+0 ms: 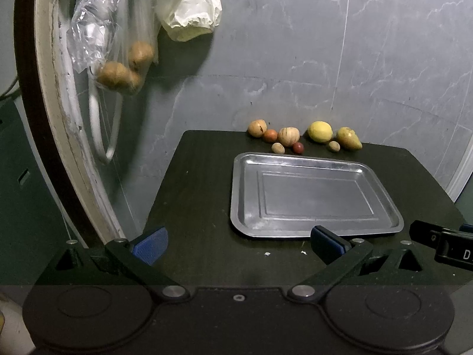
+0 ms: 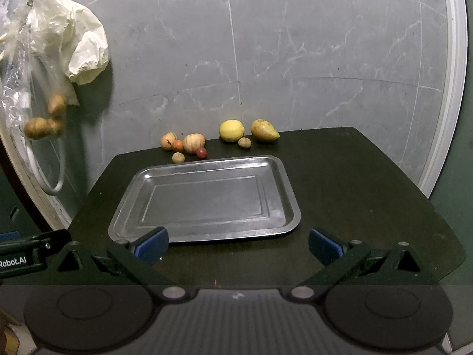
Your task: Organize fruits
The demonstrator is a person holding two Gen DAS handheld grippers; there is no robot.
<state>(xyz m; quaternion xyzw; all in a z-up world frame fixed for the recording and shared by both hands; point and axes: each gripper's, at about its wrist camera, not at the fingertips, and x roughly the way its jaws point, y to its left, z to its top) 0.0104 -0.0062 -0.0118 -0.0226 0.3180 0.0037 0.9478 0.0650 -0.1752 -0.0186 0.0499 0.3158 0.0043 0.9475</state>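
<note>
My left gripper (image 1: 239, 244) hovers over the near part of the desk (image 1: 195, 195) with its blue-padded fingers (image 1: 150, 244) spread wide and nothing between them. My right gripper (image 2: 239, 244) stands the same way, fingers (image 2: 325, 244) released and apart, empty.

Just beyond both grippers lies a rectangular metal tray (image 2: 283, 195), flat on the desk, shallow-rimmed, with nothing in it. Bare desk surface lies to the right of the tray in the right wrist view and along the near edge.

The fruits sit in a loose row behind the tray's far rim, close to the grey wall (image 2: 295, 59). From left: a tan round fruit (image 2: 168, 141), a small orange one (image 2: 178, 145), a striped pale one (image 2: 194, 143), a small dark red one (image 2: 201, 152) and a small beige one (image 2: 178, 157). Set apart to the right: a yellow lemon-like fruit (image 2: 231, 130), a small brown one (image 2: 244, 142) and a yellow-green fruit, possibly a pear (image 2: 264, 130).

On the wall at left hangs a clear plastic bag (image 1: 97, 29) holding brown fruits (image 1: 118, 75).
</note>
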